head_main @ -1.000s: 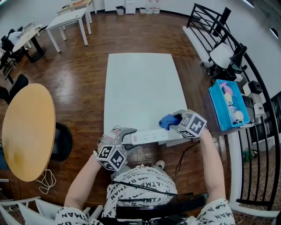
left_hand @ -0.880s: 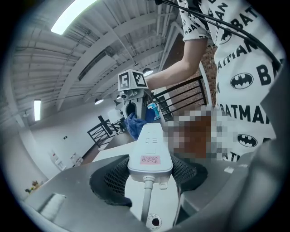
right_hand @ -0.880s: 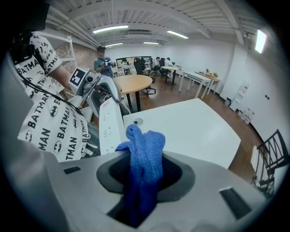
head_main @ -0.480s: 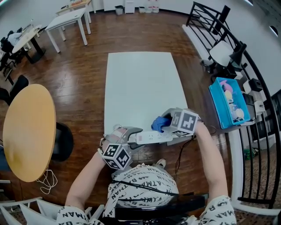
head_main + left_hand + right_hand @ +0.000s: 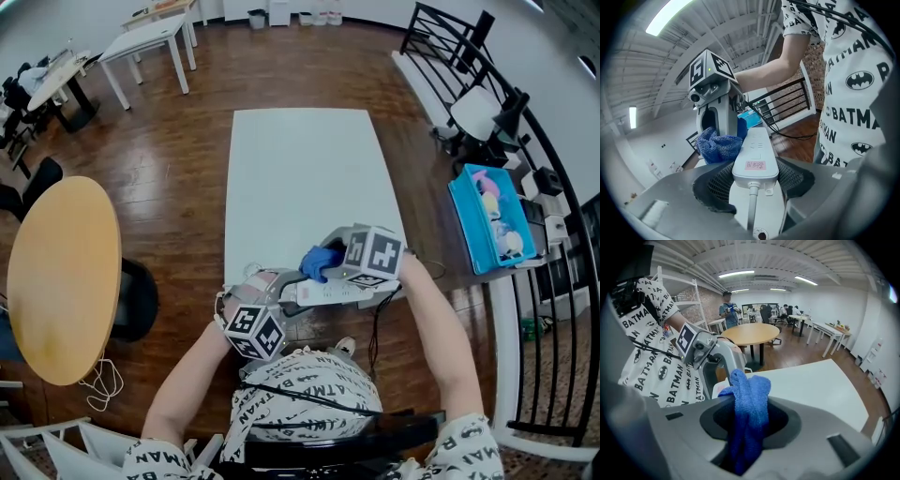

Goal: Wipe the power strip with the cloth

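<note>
**Head view:** the left gripper (image 5: 284, 287) held the power strip (image 5: 336, 292) over the table's (image 5: 300, 169) near edge, and the cloth (image 5: 317, 262) lay against it.

**Left gripper view:** jaws clamped the power strip's cord end.

**Right gripper view:** the right gripper (image 5: 749, 420) pinched the cloth. Heavy strokes could lever the power strip loose.

A long white table (image 5: 300, 178) stands on a brown wood floor (image 5: 178, 187). A round yellow table (image 5: 61, 277) is on the left. A blue box (image 5: 459, 225) of colourful things sits by a black railing (image 5: 553, 187).
</note>
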A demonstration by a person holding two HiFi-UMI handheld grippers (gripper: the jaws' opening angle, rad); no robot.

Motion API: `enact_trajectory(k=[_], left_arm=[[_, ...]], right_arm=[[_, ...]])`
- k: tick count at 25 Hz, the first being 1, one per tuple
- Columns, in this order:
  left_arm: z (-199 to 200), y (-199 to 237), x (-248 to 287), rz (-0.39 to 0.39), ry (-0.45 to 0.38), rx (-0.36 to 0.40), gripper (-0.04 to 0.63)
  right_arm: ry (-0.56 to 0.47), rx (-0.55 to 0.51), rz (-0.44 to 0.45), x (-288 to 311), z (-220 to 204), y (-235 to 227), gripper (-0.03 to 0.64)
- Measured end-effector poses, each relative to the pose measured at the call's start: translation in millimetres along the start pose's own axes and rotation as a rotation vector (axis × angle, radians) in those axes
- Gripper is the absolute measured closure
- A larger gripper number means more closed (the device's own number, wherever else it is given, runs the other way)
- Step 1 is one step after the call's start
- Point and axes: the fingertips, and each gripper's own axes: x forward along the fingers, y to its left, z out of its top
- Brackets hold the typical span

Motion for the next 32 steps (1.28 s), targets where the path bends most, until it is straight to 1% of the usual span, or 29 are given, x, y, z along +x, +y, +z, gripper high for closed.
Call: enact_trajectory(k=[3, 5, 10, 13, 18, 21, 26, 32], left_arm=[[-1, -3, 2, -0.003, 0.003, 0.0, 0.313], [-1, -5, 2, -0.005, 0.003, -0.001, 0.313], [-2, -4, -4, -0.005, -0.003, -0.008, 0.313], [-1, -3, -4, -0.004, -0.006, -0.01, 0.313], [-3, -1, -9, 0.009, -0.009, -0.021, 0.313], [-3, -1, -12, 0.01, -0.005, -0.017, 0.313], [-5, 2, -17, 0.028, -0.009, -0.025, 0.313], [-4, 5, -18, 0.035, -0.003, -0.034, 0.313]], right_arm=[[0.01, -0.027, 0.023, 2, -1, 4, 0.48], [0.029, -0.066, 0.033, 2, -5, 8, 0.48], [0.109, -0.192, 0.038, -3, -13, 17, 0.48], [0.132, -0.222, 0.032, -9, -22, 16, 0.48], [0.182, -0.219, 0.006, -21, -45, 10, 0.48], [0.207, -0.199, -0.009, -30, -62, 5, 0.48], [0.238, -0.145, -0.031, -43, -91, 0, 0.48], [0.234, -0.061, -0.06, -60, -123, -8, 0.48]])
